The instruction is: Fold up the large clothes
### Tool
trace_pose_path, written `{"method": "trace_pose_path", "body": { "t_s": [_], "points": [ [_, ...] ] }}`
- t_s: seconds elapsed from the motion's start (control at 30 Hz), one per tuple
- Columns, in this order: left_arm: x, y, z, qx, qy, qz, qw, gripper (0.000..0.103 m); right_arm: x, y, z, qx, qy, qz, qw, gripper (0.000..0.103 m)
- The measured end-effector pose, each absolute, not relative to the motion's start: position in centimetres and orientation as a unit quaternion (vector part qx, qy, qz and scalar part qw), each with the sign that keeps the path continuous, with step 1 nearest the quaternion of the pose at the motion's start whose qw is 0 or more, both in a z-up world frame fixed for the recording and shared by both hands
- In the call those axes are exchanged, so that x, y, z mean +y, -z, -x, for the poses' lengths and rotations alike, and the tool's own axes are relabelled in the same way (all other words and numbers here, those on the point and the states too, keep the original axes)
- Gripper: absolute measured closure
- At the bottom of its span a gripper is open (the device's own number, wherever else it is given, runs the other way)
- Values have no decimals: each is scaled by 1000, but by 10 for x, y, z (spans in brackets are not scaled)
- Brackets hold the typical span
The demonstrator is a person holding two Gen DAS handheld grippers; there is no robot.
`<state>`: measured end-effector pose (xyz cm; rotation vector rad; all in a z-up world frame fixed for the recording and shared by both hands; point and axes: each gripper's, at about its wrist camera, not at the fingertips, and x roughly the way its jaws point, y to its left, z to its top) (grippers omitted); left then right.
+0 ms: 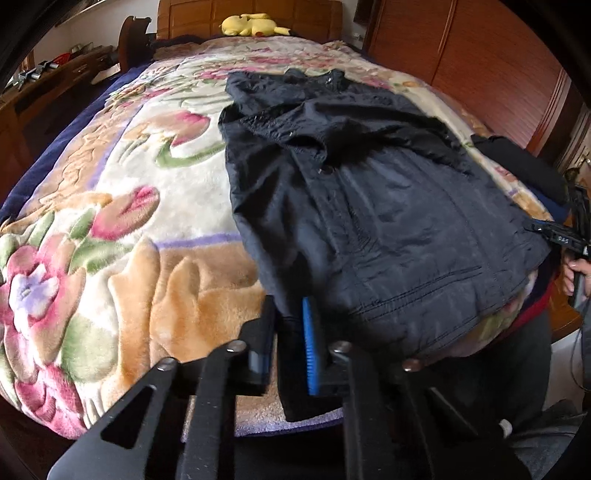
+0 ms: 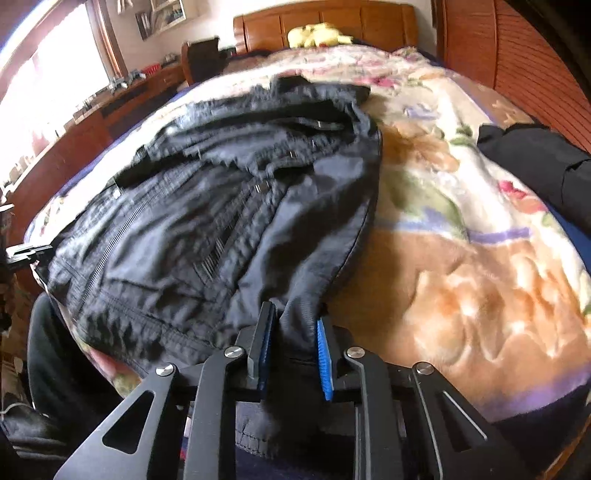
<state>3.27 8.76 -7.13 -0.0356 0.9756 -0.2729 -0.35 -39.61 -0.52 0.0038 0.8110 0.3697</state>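
Observation:
A dark navy jacket (image 1: pixel 369 206) lies spread on the bed, collar toward the headboard and hem at the near edge. My left gripper (image 1: pixel 288 314) is shut on the hem's near left corner, and dark fabric fills the gap between its blue pads. In the right wrist view the same jacket (image 2: pixel 221 206) shows its zip and snaps. My right gripper (image 2: pixel 294 317) is shut on the hem's right corner, with a fold of cloth pinched between its fingers. The right gripper (image 1: pixel 561 236) also shows at the jacket's far edge in the left wrist view, held by a hand.
A plush floral blanket (image 1: pixel 129 240) covers the bed. A yellow soft toy (image 1: pixel 253 25) rests by the wooden headboard. Another dark garment (image 2: pixel 535 166) lies at the right edge. A wooden wardrobe (image 1: pixel 461 48) stands on the right, and a low cabinet (image 2: pixel 92 122) under the window.

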Motion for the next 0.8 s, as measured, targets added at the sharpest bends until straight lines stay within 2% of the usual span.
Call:
{"method": "trace_pose_path", "body": {
  "t_s": [0.3, 0.8],
  "points": [
    [84, 19, -35, 411, 149, 37, 899, 96, -400, -34, 10, 333, -184, -40, 924, 85],
    [73, -60, -11, 323, 160, 28, 932, 97, -405, -84, 57, 282, -185, -22, 941, 86]
  ]
}}
